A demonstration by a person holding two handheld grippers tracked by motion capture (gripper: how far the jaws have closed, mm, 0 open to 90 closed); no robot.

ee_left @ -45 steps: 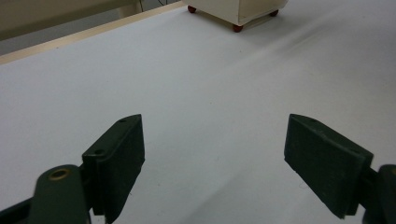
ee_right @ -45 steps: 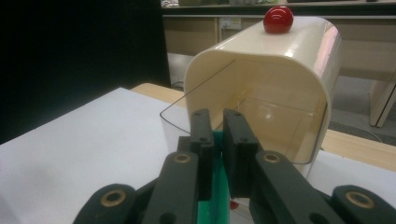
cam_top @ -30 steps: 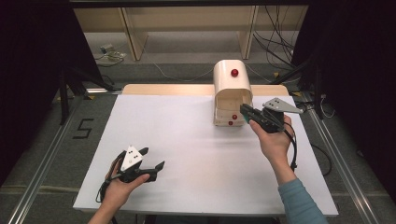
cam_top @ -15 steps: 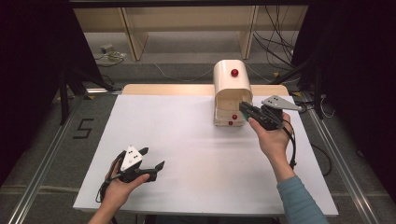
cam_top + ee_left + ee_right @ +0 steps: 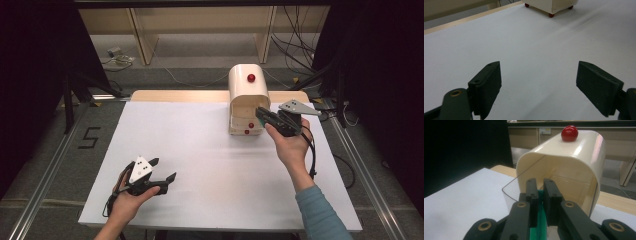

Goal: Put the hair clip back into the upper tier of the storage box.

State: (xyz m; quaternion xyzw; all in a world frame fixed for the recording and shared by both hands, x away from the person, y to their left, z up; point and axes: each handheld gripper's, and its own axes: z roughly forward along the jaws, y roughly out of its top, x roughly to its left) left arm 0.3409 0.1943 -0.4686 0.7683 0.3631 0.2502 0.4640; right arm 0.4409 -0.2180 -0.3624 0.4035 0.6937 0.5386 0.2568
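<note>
Right tongs [image 5: 539, 195], jaws nearly shut on a thin green piece [image 5: 537, 220], sit at the open mouth of a cream bread-box-style cabinet [image 5: 248, 100] w/ a red knob [image 5: 569, 133] on top. Judged step: feeding the piece in; best kept level and centred, clear of the arched rim. The piece's long axis seems to run along the jaws, pointing into the box. Left tongs [image 5: 161, 172], jaws wide and empty, rest low over the white surface [image 5: 200, 150], well apart from the box.
</note>
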